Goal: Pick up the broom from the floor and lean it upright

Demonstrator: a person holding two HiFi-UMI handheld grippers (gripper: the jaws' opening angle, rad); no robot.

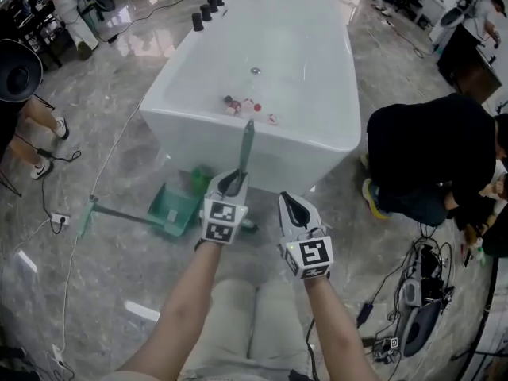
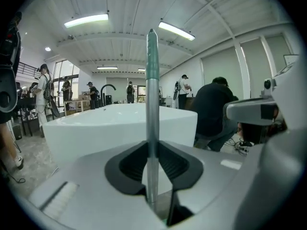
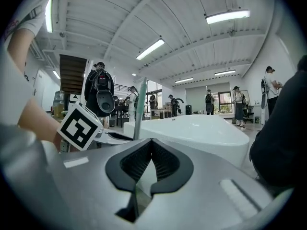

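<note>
The broom's grey-green handle point(image 1: 247, 143) stands nearly upright in front of the white bathtub point(image 1: 317, 145), its top just past the tub's near rim. My left gripper point(image 1: 232, 182) is shut on the handle, which runs straight up between the pads point(image 2: 152, 128). The gripper and my arm hide the broom's lower end. My right gripper point(image 1: 298, 207) hangs just to the right of the left one, shut with nothing in it point(image 3: 152, 150). From the right gripper view the handle point(image 3: 138, 110) rises to the left, beside the left gripper's marker cube point(image 3: 79, 126).
A green dustpan point(image 1: 171, 209) lies on the marble floor left of my grippers, its long handle point(image 1: 119, 213) pointing left. Small items point(image 1: 242, 105) lie in the tub. A person in black point(image 1: 425, 157) crouches at the right. Cables and gear point(image 1: 417, 308) lie at the lower right.
</note>
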